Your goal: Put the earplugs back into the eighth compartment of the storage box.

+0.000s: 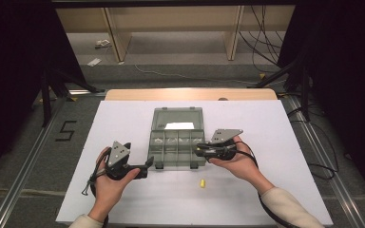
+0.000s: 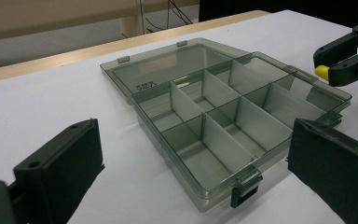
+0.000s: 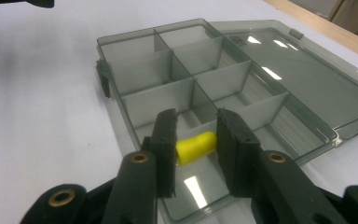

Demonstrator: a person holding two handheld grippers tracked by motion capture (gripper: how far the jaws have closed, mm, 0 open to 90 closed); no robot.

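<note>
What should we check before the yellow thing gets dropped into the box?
1. Right hand-held gripper grips the yellow plug: ok.
2. Plug hangs over a compartment of the organiser box: ok.
3. Box lid lies fully open: ok.
4. Compartment below has room: ok, looks empty.
5. Left hand-held gripper stays clear, jaws open, holding nothing: ok.
6. Second yellow plug waits on the table: ok.

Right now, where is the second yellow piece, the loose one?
High view: the loose yellow piece lies on the white table, just in front of the open organiser box, toward its right corner.
</note>
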